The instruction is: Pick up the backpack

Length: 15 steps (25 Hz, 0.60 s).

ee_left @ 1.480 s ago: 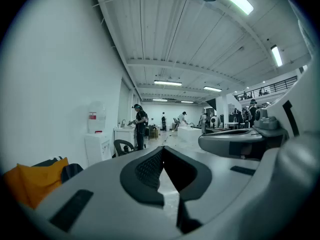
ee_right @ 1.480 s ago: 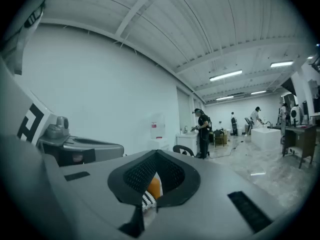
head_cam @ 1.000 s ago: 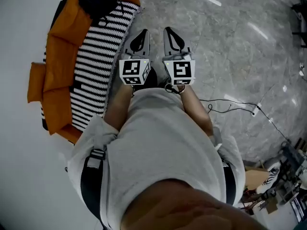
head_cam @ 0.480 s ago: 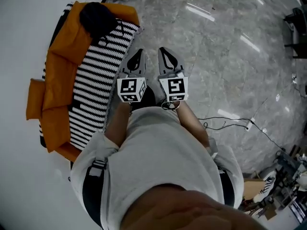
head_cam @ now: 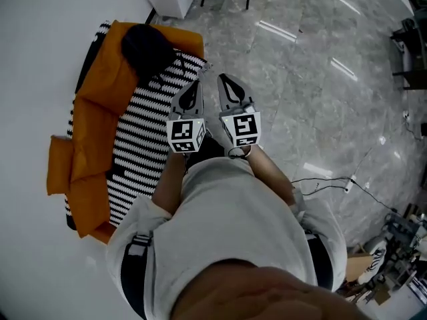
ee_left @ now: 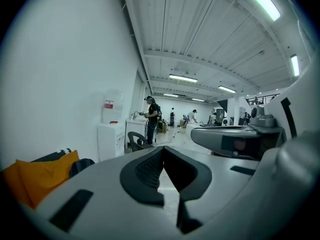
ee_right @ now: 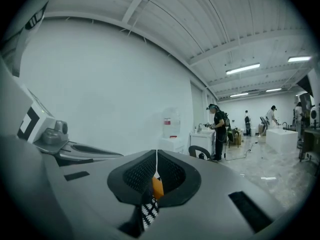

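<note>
Well, I've got both tools side by side out front, over the grey floor (head_cam: 313, 79) just off the front edge of the sofa (head_cam: 63, 165). The left gripper (head_cam: 193, 89) has its jaws pressed together with nothing in them: its own view shows the pads meeting along one line. The right gripper (head_cam: 227, 85) is closed and empty too. In its view only a hairline runs between the pads, and the orange and striped bits under them are the sofa beyond. Both point nearly level, down the length of the room.

The backpack (head_cam: 147, 45) sits at the sofa's far end, ahead and left of the left gripper, not touching it. It's a black lump leaning on the orange back cushion (head_cam: 107, 92) and reaching onto the striped seat (head_cam: 143, 125). Its long axis, as far as I can read it from above, runs across the seat, from backrest towards front edge — which end is the top I can't tell. In the left gripper view it shows dark, low at the left, beside the orange
</note>
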Available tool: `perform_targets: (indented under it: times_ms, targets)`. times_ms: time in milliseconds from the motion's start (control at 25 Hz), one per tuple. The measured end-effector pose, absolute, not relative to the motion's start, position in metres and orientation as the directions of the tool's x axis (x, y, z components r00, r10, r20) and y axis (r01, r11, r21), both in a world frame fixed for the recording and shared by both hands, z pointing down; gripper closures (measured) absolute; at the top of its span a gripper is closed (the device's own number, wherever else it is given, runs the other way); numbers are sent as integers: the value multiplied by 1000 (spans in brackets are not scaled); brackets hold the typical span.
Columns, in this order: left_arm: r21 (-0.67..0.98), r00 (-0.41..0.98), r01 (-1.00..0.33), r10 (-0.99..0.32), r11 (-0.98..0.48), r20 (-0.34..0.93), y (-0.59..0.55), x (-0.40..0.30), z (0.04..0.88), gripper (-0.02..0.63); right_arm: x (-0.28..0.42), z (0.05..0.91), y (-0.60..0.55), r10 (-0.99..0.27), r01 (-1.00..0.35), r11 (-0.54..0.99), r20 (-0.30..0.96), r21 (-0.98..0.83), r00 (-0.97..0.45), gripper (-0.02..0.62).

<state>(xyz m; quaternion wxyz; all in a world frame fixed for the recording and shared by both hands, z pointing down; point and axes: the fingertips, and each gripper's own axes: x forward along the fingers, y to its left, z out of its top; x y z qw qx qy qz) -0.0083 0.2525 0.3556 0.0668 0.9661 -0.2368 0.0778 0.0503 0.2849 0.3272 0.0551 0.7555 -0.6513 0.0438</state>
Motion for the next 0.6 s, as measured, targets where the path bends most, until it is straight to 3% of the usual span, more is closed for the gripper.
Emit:
perform_targets:
  times_ms: [360, 600]
  targets:
    - [136, 877, -464, -432, -876, 209, 177, -18, 375, 594, 34, 342, 205, -974, -993, -110, 198, 32, 114, 555]
    - [145, 874, -468, -433, -871, 220, 159, 6, 375, 594, 62, 340, 179, -974, -994, -108, 197, 24, 111, 555]
